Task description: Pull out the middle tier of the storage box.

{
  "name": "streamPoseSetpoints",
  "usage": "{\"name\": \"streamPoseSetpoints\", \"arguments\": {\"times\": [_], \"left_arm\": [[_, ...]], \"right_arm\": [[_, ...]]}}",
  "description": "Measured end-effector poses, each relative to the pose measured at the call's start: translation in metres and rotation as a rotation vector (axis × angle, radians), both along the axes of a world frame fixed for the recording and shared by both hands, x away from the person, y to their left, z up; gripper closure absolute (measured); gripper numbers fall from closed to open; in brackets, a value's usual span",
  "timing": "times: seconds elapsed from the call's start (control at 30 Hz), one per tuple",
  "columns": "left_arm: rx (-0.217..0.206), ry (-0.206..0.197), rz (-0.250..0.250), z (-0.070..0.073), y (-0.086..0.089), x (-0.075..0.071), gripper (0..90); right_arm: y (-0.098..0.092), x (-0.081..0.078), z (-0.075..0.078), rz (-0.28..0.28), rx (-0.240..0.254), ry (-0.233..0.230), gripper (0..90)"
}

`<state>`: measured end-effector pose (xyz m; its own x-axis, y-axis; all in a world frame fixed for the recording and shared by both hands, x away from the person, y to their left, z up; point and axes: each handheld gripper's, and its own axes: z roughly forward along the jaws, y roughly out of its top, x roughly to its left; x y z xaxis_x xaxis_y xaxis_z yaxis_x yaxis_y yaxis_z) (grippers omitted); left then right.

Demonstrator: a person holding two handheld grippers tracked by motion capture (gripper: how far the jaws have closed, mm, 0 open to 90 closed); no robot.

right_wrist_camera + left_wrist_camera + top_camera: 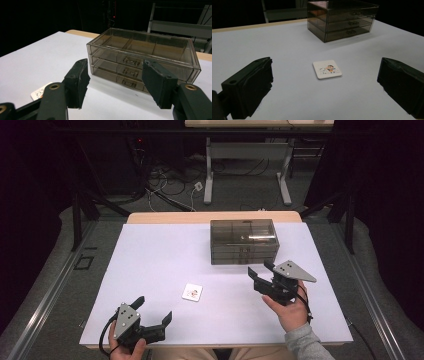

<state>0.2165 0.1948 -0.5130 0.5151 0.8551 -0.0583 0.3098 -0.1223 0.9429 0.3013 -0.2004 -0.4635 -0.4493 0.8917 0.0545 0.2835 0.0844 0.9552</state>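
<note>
We hold the right tool [263, 270] just before the smoky drawer box [244, 241] near the tabletop's far edge, jaws half apart and empty, lined up with its drawer handles [131, 61], likely to pull one. The left tool [152, 308] waits at the near edge, jaws wide apart, facing the small card [192, 292] mid-tabletop.
</note>
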Motion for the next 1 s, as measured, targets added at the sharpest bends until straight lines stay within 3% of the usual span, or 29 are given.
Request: {"name": "streamPoseSetpoints", "arguments": {"times": [0.17, 0.3, 0.37, 0.6, 1.0], "left_arm": [[0.004, 0.0, -0.003, 0.0, 0.0, 0.0, 0.6], [0.005, 0.001, -0.004, 0.0, 0.0, 0.0, 0.7], [0.006, 0.002, -0.006, 0.0, 0.0, 0.0, 0.7], [0.008, 0.003, -0.008, 0.0, 0.0, 0.001, 0.7], [0.005, 0.002, -0.007, 0.0, 0.001, 0.001, 0.6]], "right_arm": [[0.002, 0.006, 0.004, 0.006, -0.005, -0.015, 38.1], [0.004, 0.011, 0.006, 0.028, 0.008, 0.002, 37.5], [0.007, 0.015, 0.009, 0.042, -0.004, 0.02, 37.3], [0.016, 0.025, 0.012, 0.036, -0.067, 0.013, 38.3], [0.024, 0.045, 0.012, 0.028, -0.026, 0.06, 38.1]]}}
